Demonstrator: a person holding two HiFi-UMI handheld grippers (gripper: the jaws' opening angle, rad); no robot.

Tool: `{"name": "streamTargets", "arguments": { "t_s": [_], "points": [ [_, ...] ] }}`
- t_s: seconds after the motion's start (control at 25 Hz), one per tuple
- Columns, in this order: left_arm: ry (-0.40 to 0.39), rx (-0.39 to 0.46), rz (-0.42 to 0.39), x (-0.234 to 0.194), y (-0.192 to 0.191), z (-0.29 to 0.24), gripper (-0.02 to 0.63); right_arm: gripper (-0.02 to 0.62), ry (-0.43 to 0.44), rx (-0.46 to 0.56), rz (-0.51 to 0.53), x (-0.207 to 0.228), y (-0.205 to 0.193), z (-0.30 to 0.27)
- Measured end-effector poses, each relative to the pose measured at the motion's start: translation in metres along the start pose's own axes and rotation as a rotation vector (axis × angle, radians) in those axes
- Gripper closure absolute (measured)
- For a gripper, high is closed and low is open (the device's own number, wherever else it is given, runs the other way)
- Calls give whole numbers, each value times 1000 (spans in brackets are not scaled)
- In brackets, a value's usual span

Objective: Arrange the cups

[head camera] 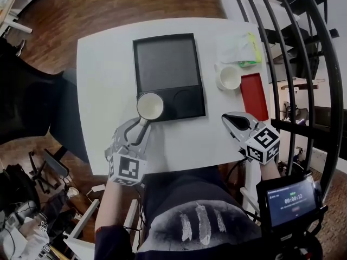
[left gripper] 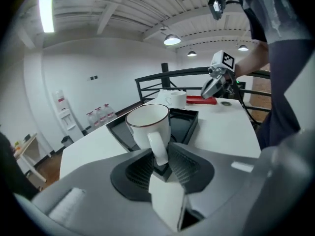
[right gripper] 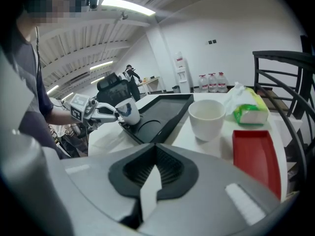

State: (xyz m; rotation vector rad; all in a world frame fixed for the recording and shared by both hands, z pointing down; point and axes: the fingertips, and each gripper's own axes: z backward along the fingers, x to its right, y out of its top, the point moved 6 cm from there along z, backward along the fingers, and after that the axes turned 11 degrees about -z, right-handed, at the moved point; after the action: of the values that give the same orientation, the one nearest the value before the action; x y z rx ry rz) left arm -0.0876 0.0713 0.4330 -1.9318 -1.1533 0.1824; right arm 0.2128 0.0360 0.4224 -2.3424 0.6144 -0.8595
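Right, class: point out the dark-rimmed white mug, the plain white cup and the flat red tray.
dark-rimmed white mug [left gripper: 140, 132], left gripper view, outer wall.
plain white cup [head camera: 229, 78], head view, inside.
flat red tray [head camera: 254, 95], head view, bare middle.

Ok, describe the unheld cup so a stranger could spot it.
On the white table, look right of the black tray. A white cup stands there on bare tabletop beside a red dish and green packet. Unlike the second cup, in the left tool, nothing grips it.
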Motion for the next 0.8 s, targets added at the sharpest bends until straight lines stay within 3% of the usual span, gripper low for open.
{"name": "streamTargets", "arguments": {
  "t_s": [0.16,0.4,0.44,0.64,0.8],
  "points": [
    [-202,40,-107,-15,-1,-2,497,592,-1,-1,-5,-3,1,-1],
    [-390,79,-117,-40,-3,-8,489,592,1,3,2,-10,5,-15],
    [-412,81,-120,-44,-1,-9,515,593,-2,4,0,-10,6,-16],
    [-504,25,-134,-55,-3,-15,514,592,-10,3,-15,-12,8,-19],
    [-515,9,-142,-68,3,-22,506,593,-17,7,-30,-11,7,-20]
  ]
}}
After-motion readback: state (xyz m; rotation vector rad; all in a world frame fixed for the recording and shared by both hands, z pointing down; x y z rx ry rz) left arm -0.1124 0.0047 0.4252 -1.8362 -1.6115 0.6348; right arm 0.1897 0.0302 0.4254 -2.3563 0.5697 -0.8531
